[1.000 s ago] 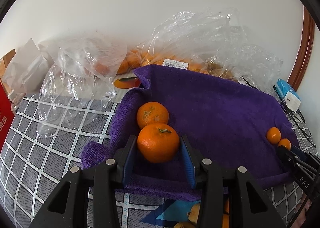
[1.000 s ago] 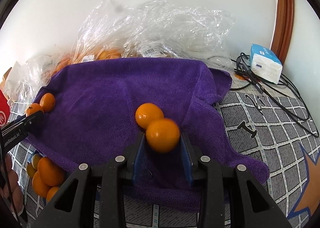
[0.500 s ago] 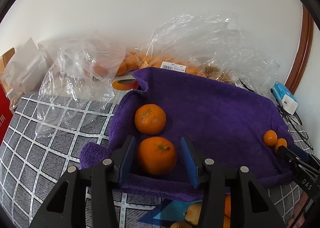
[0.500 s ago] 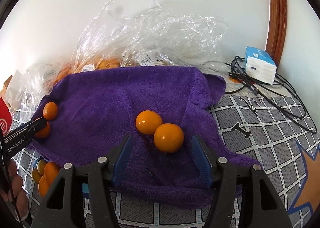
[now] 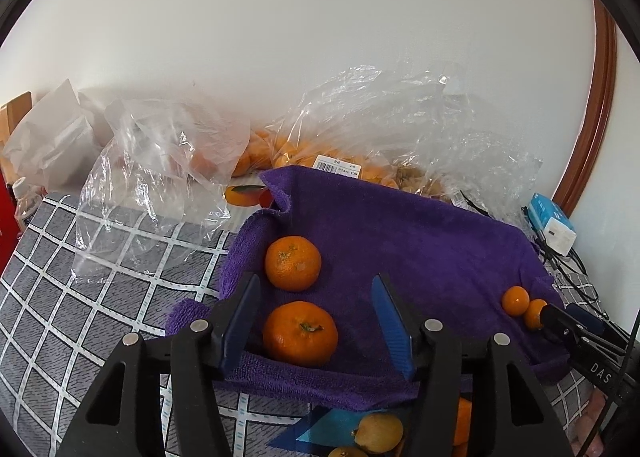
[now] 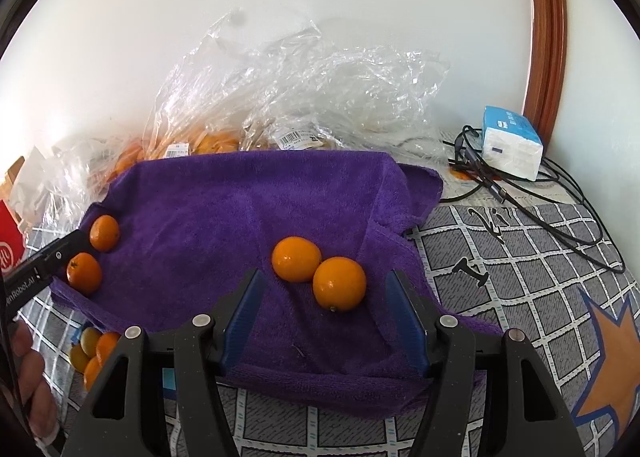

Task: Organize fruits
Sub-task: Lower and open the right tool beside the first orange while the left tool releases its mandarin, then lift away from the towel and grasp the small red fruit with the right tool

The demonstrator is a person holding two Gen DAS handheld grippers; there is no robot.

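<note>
A grid-patterned surface (image 6: 540, 257), perhaps a bed, carries a purple towel (image 6: 248, 209) and plastic bags (image 5: 160, 177).

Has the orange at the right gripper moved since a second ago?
Yes. The orange sat between the pads; now it rests on the purple towel, ahead of the open right gripper, touching its neighbour.

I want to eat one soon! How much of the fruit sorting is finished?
Four oranges already sit on the purple towel: two big ones at the left, two smaller ones at the right. Nothing is held now: the left gripper is opening around its orange without touching, and the right gripper is open. Left to sort: loose fruit beside the towel and the bagged oranges.
</note>
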